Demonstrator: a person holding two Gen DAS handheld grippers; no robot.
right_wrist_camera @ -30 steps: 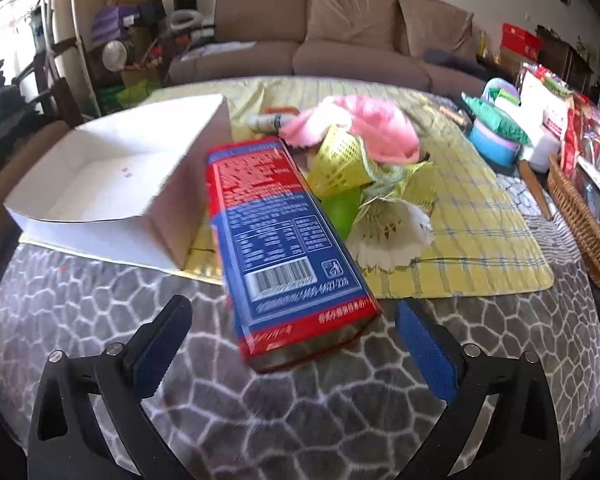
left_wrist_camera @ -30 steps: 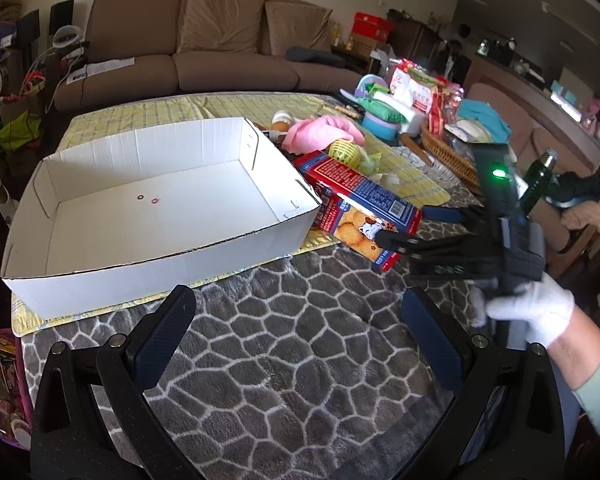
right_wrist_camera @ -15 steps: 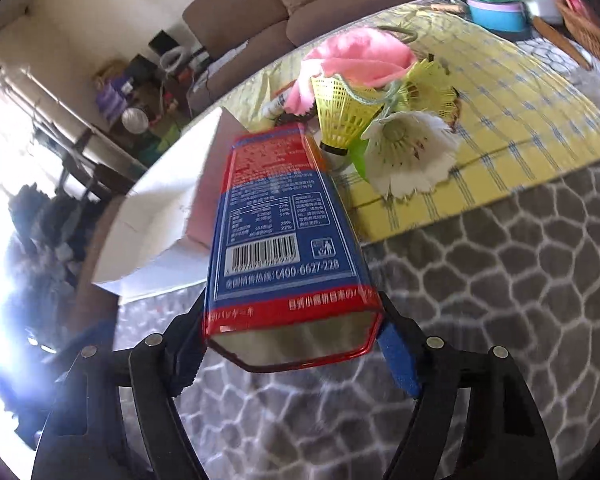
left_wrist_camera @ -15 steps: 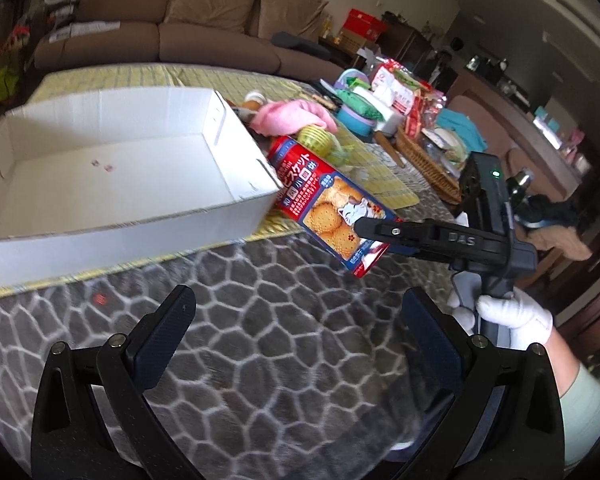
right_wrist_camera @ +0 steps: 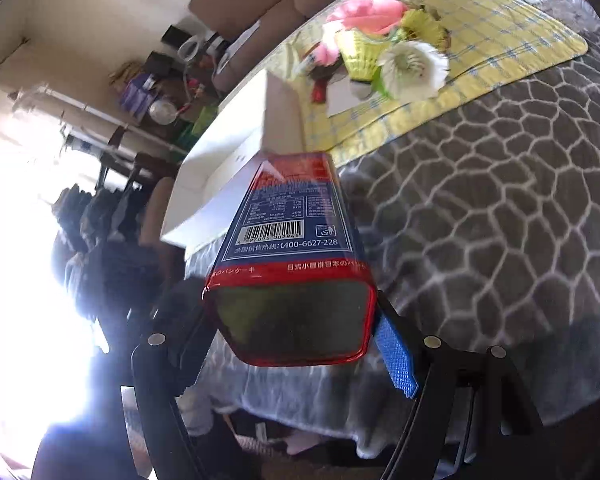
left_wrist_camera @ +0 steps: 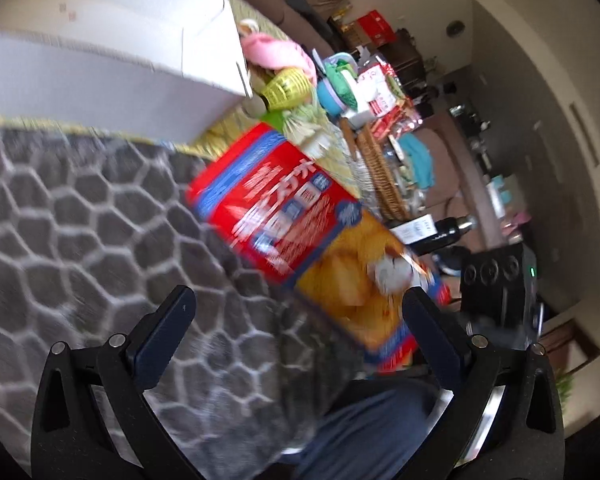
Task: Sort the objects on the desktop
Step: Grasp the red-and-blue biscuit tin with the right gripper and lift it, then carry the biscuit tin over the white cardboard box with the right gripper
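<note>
While my right gripper (right_wrist_camera: 296, 328) clamps its fingers on the near end of the red-and-blue biscuit box (right_wrist_camera: 288, 240), holding it off the grey patterned surface (right_wrist_camera: 500, 200), that view shows only the barcode side. From my left gripper (left_wrist_camera: 300, 320), whose fingers stand wide apart and empty, I see the box's biscuit-picture face, badly blurred. The white cardboard tray (left_wrist_camera: 100, 60) is cut off there, and my right fingers are hidden behind the box.

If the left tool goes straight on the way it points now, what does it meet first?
Most likely the red and blue biscuit box, which hangs just ahead of the open left tool; depth is blurred. The right tool holds that box.
</note>
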